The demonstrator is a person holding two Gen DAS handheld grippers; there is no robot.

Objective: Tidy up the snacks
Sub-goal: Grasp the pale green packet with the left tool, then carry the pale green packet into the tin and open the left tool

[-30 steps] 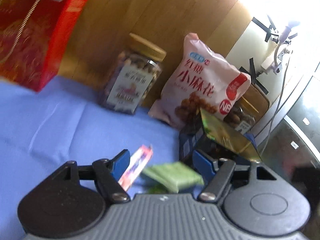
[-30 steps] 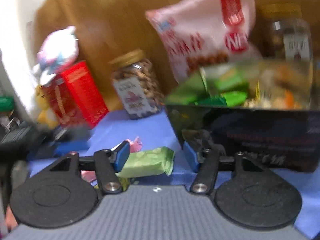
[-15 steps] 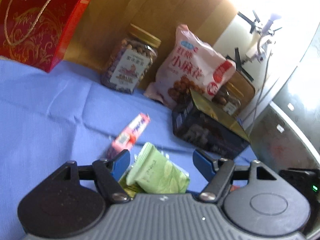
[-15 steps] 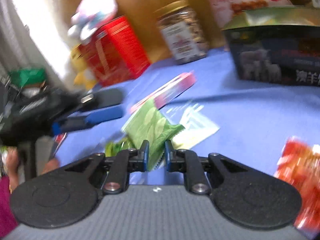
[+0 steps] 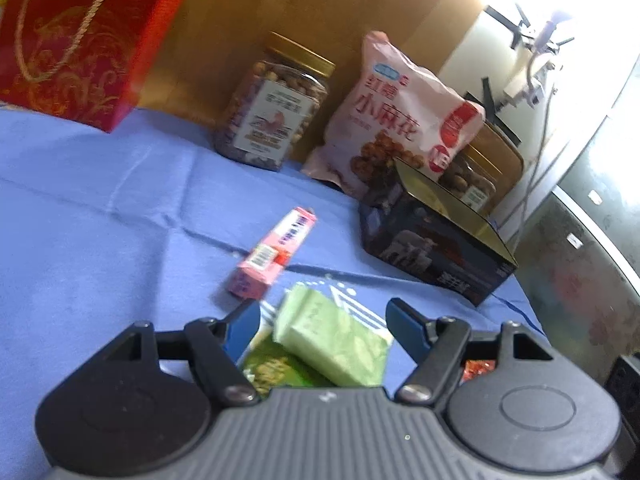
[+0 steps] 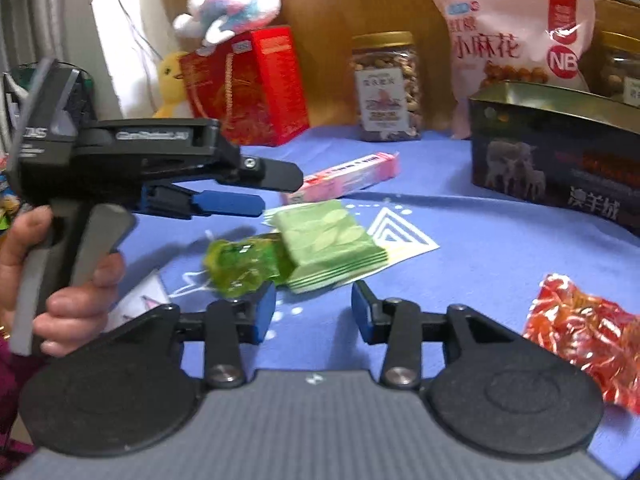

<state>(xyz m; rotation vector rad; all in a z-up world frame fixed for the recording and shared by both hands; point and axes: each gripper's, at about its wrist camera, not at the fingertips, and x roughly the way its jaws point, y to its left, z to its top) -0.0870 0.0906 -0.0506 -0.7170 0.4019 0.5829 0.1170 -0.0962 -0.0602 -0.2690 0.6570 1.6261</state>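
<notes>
A light green snack packet (image 6: pixel 332 244) lies flat on the blue cloth (image 6: pixel 460 280), partly over a clear green candy bag (image 6: pixel 240 264). My right gripper (image 6: pixel 314 304) sits just short of the packet's near edge. Its jaws are opening and nothing is between the pads. In the left wrist view the same packet (image 5: pixel 332 344) lies below and between the spread fingers of my left gripper (image 5: pixel 322 320), which is open and not pressing on it. A hand holds that left gripper (image 6: pixel 276 190) at the left of the right wrist view. A pink box (image 5: pixel 276 252) lies beyond.
A dark tin (image 6: pixel 560 160) stands open at the right. Behind it are a pink snack bag (image 6: pixel 516 40) and a nut jar (image 6: pixel 386 88). A red gift box (image 6: pixel 248 88) with a plush toy (image 6: pixel 232 4) is at the back left. A red wrapper (image 6: pixel 580 332) lies near right.
My right gripper swung from the tin to the loose snacks, pinched the green packet, then spread its fingers again. The left gripper drew back from the tin and has held still since.
</notes>
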